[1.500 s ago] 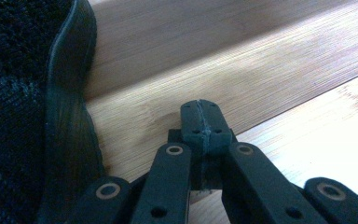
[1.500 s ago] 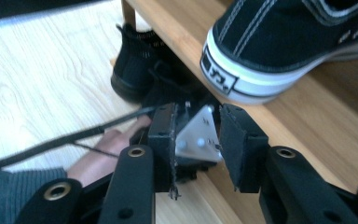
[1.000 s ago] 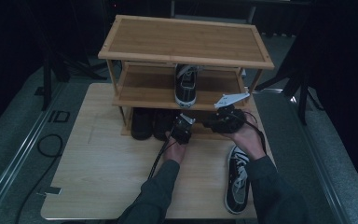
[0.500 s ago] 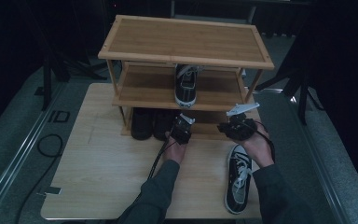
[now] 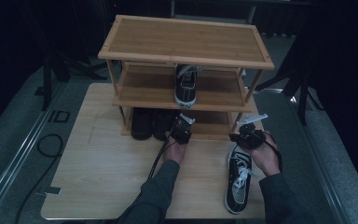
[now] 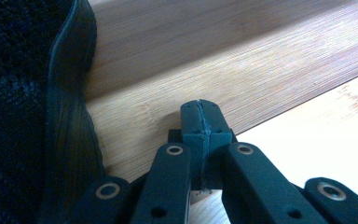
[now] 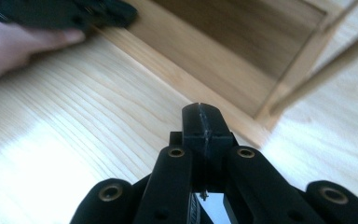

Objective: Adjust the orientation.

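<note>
Table (image 5: 98, 177): a pale wooden top that carries everything; its far edge is hidden behind the rack, and the room around it is too dark to read.
Shoe rack (image 5: 186, 39): a three-tier bamboo rack at the 12 o'clock end of the table. Its top tier is bare, and that tier shades most of the middle and bottom shelves.
Black pair (image 5: 150, 123): two dark shoes side by side at the 9 o'clock end of the bottom shelf; only the toes show, the rest is lost in shadow.
Shelved sneaker (image 5: 186, 85): black with a white toe cap, on the middle shelf, toe pointing to 6 o'clock; its heel is hidden under the top tier.
Loose sneaker (image 5: 238, 179): black with white laces, lying on the table toward 5 o'clock, toe at 6 o'clock; its heel end is covered by the right hand.
Left gripper (image 5: 182, 129): at the front edge of the bottom shelf, just beside the black pair. In the left gripper view its jaws are pressed together with nothing between them, a dark shoe edge (image 6: 70, 121) close at 9 o'clock.
Right gripper (image 5: 248, 135): at 3 o'clock of the left one, over the heel of the loose sneaker. In the right gripper view its jaws meet tip to tip, empty, aimed at the rack's lower corner; the other hand blurs in at 10 o'clock.
</note>
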`<state>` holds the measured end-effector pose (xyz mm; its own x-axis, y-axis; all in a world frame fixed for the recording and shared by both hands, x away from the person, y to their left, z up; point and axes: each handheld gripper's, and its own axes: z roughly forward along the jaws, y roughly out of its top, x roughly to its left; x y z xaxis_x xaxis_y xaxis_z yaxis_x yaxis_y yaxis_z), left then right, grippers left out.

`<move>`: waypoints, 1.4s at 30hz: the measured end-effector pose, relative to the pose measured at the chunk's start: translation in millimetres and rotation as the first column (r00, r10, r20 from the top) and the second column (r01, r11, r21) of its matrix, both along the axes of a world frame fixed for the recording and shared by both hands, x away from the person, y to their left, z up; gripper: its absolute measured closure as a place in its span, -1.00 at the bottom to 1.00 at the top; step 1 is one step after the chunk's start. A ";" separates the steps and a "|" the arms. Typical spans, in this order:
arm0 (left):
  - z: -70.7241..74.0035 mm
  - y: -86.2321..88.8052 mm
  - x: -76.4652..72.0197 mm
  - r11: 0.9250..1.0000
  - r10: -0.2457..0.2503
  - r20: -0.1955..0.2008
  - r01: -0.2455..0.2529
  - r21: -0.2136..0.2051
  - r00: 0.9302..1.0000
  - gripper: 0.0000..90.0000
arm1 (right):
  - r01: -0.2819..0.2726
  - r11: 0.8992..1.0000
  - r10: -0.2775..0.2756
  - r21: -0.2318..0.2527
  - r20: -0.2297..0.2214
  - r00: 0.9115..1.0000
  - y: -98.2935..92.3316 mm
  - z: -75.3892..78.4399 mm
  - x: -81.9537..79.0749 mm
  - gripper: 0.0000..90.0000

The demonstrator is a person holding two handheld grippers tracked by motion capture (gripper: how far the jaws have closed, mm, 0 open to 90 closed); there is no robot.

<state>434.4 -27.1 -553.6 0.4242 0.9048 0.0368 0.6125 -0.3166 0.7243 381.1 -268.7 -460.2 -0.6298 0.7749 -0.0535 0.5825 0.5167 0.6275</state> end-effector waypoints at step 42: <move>-0.1 -0.6 0.3 1.000 0.003 0.001 -0.003 -0.008 1.000 1.00 | 0.136 0.991 -0.135 0.010 -0.072 0.988 -70.5 -43.9 -49.1 1.00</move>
<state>434.7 -27.7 -553.7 0.4210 0.9065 0.0300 0.6126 -0.3086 0.7277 332.0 -339.2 -504.1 -0.5208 0.8537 -0.0002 0.6898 0.4210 0.5890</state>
